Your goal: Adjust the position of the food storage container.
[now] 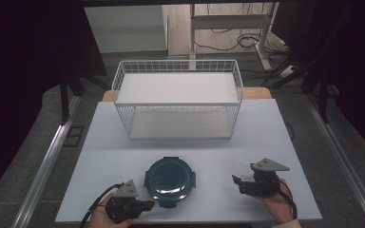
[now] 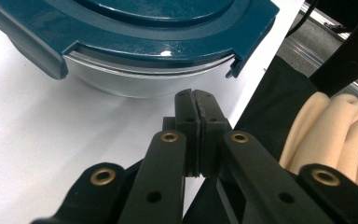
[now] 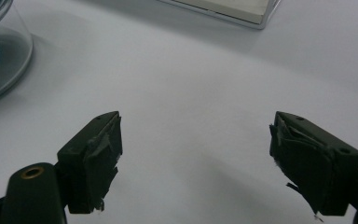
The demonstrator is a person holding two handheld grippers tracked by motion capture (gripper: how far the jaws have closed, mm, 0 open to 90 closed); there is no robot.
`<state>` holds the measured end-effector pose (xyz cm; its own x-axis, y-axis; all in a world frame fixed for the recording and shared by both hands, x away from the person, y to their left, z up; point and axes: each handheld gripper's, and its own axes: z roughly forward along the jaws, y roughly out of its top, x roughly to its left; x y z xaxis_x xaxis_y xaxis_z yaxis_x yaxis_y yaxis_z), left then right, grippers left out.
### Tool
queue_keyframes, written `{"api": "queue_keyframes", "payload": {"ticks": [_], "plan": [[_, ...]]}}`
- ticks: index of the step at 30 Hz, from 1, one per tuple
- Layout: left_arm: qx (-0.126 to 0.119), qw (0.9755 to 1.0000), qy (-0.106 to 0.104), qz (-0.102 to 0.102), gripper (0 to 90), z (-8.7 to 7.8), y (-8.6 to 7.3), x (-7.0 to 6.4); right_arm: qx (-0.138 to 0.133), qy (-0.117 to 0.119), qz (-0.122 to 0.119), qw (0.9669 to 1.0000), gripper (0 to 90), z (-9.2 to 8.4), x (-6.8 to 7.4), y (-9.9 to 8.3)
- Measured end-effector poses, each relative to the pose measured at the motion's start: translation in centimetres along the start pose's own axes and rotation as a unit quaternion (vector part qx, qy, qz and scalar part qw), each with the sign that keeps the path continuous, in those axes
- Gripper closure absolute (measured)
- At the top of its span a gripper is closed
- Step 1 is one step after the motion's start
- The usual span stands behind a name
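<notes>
From the high view, a round container (image 1: 170,179) with a dark teal clip-on lid sat on the white table (image 1: 123,137), near the front edge and about midway between the two hands. The left gripper (image 1: 147,205) lay low at the container's near-left side, just beside its rim, with its jaws pressed together on nothing. The right gripper (image 1: 236,183) was held well to the right of the container, apart from it, its jaws spread wide and empty. Behind the container, toward the far side of the table, stood a white wire basket (image 1: 178,102) with two white shelves. In the left gripper view, the left gripper (image 2: 196,100) had its two black pads flat against each other, tips just short of the container (image 2: 140,46), whose teal lid overhung a clear bowl; whether the tips touched it could not be told. In the right gripper view, the right gripper (image 3: 196,140) stood open over bare table, with the container's clear wall (image 3: 2,56) at the upper left edge, well apart from the jaws.
</notes>
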<state>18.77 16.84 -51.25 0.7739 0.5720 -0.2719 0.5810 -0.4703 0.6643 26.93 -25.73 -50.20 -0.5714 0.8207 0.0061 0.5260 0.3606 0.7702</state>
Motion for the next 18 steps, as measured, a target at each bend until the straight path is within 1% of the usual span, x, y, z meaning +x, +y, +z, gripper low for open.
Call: {"api": "queue_keyframes", "payload": {"ticks": [2, 4, 7, 8, 9, 11, 15, 18], "plan": [[-0.001, 1.0, -0.003, 0.003, 89.2, 0.3, 0.1, -0.2, 0.001, -0.001, -0.001, 1.0, 16.6, 0.0, 0.0, 0.0], [-0.001, 1.0, -0.002, 0.01, 88.6, 0.5, 0.3, -0.5, 0.002, -0.002, -0.002, 1.0, 16.5, 0.0, 0.1, 0.0], [-0.005, 0.9999, 0.0, 0.013, 88.4, 0.9, 0.6, -0.7, 0.003, -0.002, -0.002, 1.0, 16.6, 0.1, 0.1, 0.0], [-0.005, 0.9999, -0.001, 0.012, 88.5, 1.0, 0.7, -0.7, 0.003, -0.002, -0.002, 1.0, 16.6, 0.1, 0.1, 0.0], [-0.004, 0.9999, -0.008, 0.009, 89.2, 1.2, 0.8, -0.7, 0.003, -0.004, -0.003, 1.0, 16.6, 0.0, 0.1, 0.0], [0.0, 0.9999, -0.011, 0.011, 89.8, 1.4, 0.9, -0.7, 0.001, -0.006, -0.003, 1.0, 16.6, 0.0, 0.1, 0.0], [0.003, 0.9998, -0.006, 0.019, 90.0, 1.6, 1.1, -0.8, 0.0, -0.007, -0.003, 1.0, 16.6, 0.0, 0.0, 0.0], [-0.002, 0.9999, 0.001, 0.016, 90.0, 1.8, 1.3, -0.8, 0.001, -0.007, -0.003, 1.0, 16.6, 0.1, 0.0, 0.0]]}}
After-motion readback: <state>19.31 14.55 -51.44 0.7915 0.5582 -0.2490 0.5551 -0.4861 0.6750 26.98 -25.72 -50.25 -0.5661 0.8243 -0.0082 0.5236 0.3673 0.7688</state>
